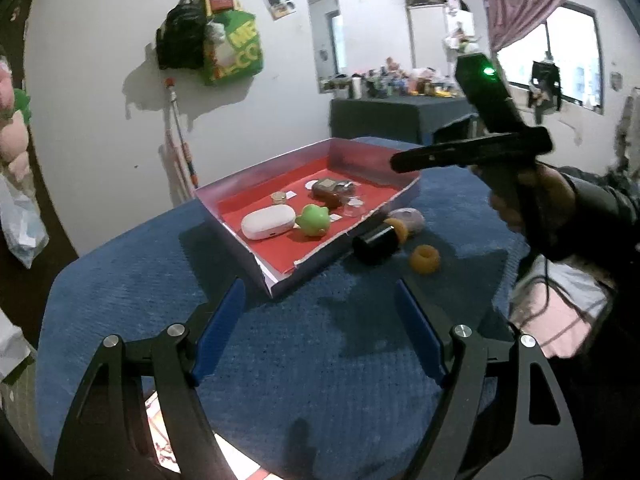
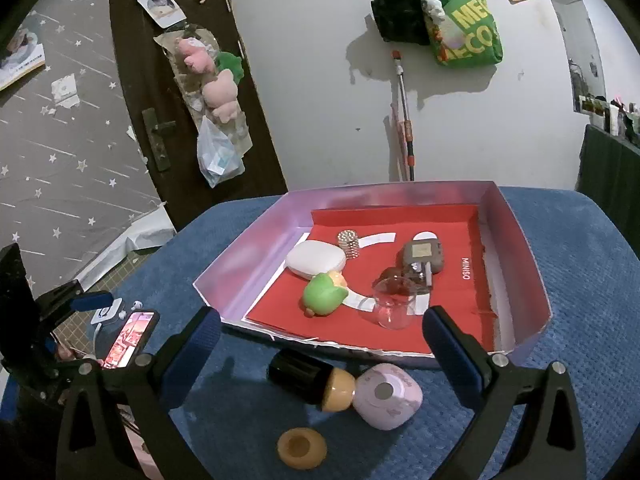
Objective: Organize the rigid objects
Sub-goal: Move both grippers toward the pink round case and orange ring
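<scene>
Task looks approx. half done, maybe more. Already in the tray [image 2: 516, 220], centre of the right wrist view: white oval case [image 2: 316, 259], green figure [image 2: 323, 294], small studded cylinder [image 2: 349, 242], brownish key-fob-like item [image 2: 422, 257] and a clear glass cup [image 2: 394, 307], all on the red liner.

Still out on the blue desk [image 2: 580, 280], lower centre of that view, just outside the tray's near wall: black cylinder w/ tan end [image 2: 310, 378], pink rounded block [image 2: 387, 396] touching that tan end, and an orange ring [image 2: 301, 447] lying apart, lower down. So approx. three items left, judging by what lies outside.

Right tongs [image 2: 322, 338]: spread wide, nothing held, nothing touched; they hang over the black cylinder and pink block, which sit between the blue pads in the frame. Likely one of those two goes next.

Left tongs [image 1: 320, 332]: also wide open and empty, lower centre of the left wrist view, above bare blue desk, well short of the tray.
</scene>
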Demonstrator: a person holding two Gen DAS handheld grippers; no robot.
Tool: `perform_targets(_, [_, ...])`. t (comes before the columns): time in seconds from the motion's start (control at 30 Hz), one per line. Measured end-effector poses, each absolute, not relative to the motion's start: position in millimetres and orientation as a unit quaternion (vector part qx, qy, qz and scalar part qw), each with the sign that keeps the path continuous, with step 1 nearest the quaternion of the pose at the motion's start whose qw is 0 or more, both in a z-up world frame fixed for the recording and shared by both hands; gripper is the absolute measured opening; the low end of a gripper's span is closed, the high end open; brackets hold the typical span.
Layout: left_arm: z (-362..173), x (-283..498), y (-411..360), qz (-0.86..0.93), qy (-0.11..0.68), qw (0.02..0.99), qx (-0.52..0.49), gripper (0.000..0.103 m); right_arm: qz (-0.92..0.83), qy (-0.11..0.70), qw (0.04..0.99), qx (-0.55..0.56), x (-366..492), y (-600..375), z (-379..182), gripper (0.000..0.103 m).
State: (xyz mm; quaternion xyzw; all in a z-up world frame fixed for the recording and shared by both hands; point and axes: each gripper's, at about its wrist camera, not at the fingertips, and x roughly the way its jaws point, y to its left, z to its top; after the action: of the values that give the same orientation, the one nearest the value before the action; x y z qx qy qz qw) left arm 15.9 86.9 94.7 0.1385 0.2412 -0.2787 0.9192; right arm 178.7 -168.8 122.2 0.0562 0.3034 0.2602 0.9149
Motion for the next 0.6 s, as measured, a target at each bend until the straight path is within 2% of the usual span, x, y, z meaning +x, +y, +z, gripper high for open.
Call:
perform_targets(0.37, [50, 50, 84, -0.25, 0.308, 0.892, 0.216, 0.076, 0.258, 0.304, 0.916, 0.051, 182, -157, 122, 0.103])
perform_targets(0.47, [51, 61, 79, -0.208, 0.299, 0.898, 0.247, 0.076, 0.262, 0.305, 0.914, 0.051, 183, -154, 122, 0.103])
perform_targets(0.6, [68, 64, 79, -0.195, 0.275, 0.911, 0.238, 0.076, 0.267, 0.306, 0.913, 0.048, 186, -151, 119, 0.103])
